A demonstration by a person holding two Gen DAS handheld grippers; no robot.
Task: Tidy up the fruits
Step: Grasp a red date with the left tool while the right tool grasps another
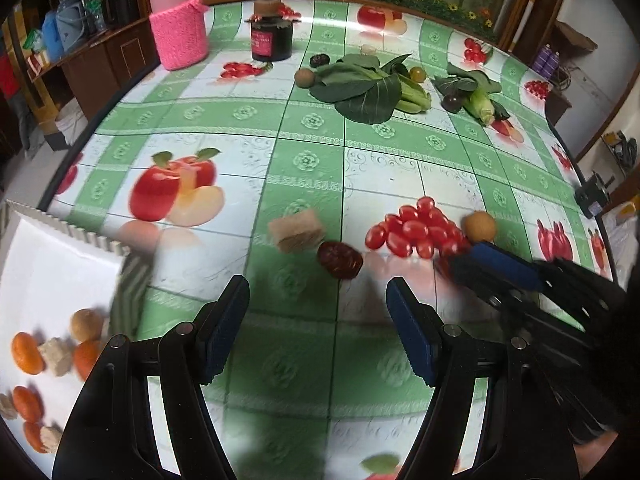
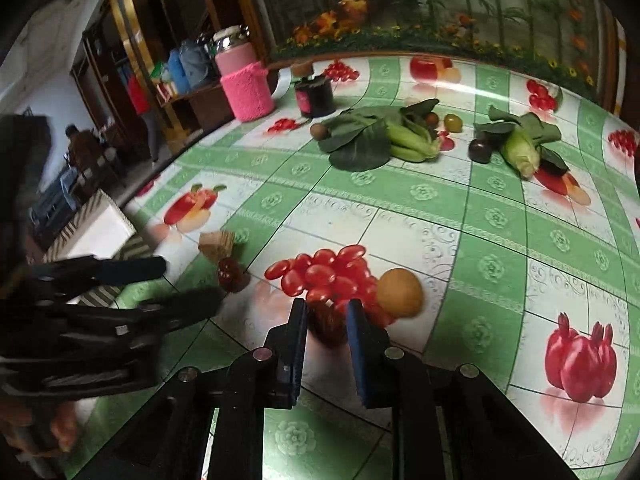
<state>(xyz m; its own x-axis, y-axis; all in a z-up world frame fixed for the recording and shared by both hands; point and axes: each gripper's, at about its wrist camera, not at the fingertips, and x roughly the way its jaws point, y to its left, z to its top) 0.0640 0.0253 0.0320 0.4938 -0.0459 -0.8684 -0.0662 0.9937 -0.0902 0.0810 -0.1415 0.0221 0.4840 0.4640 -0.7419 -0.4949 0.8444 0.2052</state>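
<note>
Right tongs (image 2: 326, 310): pinched on a dark red fruit (image 2: 326, 326), seemingly a date, low over the desk (image 2: 460, 208) just beside a round tan fruit (image 2: 400, 292). Probably gripped at the middle to stop it rolling out.

Left tongs (image 1: 317, 286): spread wide, holding nothing, hovering near a second red date (image 1: 340, 260) and a brown cube (image 1: 296, 230). Likely aimed at that date for the next pick.

At the left edge, a white tray (image 1: 60, 264) with small oranges (image 1: 27, 353) inside, blurred; presumably the collecting place, close for short carries.
</note>
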